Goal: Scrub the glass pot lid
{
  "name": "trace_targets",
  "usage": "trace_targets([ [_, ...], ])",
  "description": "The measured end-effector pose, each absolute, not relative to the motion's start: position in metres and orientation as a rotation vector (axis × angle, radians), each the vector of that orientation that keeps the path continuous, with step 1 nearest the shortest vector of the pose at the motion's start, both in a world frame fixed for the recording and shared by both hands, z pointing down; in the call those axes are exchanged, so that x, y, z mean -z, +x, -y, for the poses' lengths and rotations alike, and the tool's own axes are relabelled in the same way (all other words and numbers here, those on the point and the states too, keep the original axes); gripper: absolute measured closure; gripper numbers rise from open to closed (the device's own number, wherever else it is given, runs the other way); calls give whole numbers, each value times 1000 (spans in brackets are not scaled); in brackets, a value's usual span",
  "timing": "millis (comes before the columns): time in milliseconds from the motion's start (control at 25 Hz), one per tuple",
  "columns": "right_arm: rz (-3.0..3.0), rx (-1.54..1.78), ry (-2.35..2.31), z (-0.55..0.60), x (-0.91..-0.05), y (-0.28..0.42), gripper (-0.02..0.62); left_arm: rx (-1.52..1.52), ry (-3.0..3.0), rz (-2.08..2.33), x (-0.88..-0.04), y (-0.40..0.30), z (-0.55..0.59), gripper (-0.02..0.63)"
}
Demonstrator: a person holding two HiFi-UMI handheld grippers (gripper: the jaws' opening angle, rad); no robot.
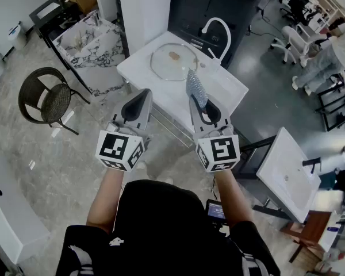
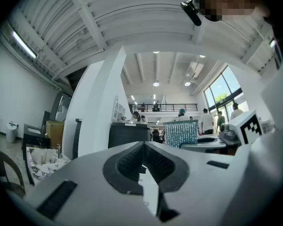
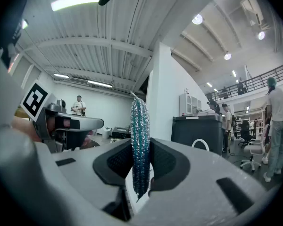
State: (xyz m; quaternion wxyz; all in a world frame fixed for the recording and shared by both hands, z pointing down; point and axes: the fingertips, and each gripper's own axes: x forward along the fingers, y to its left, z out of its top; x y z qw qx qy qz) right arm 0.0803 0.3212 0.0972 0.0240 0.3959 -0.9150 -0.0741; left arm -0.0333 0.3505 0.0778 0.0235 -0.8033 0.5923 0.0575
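Flat on the white sink counter (image 1: 155, 89) in the upper middle of the head view, beside the curved white faucet (image 1: 217, 19): the round clear glass pot lid (image 1: 173, 62), up-frame of both tools, apart from them and probably nearer the right gripper (image 1: 198, 102). Clamped edge-on between that gripper's pads: a thin, sparkly blue-silver scrubbing pad (image 1: 196, 88), long axis aimed up-frame at the lid's right rim. Pressed together on nothing, lower left of the lid: the left gripper (image 1: 146, 93).
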Motion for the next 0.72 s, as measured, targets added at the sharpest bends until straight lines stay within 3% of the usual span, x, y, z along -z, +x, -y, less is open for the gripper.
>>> trace_targets([
  [720, 2859, 212, 1195, -326, -104, 96, 525, -172, -2462, -1858, -83, -17, -356, 601],
])
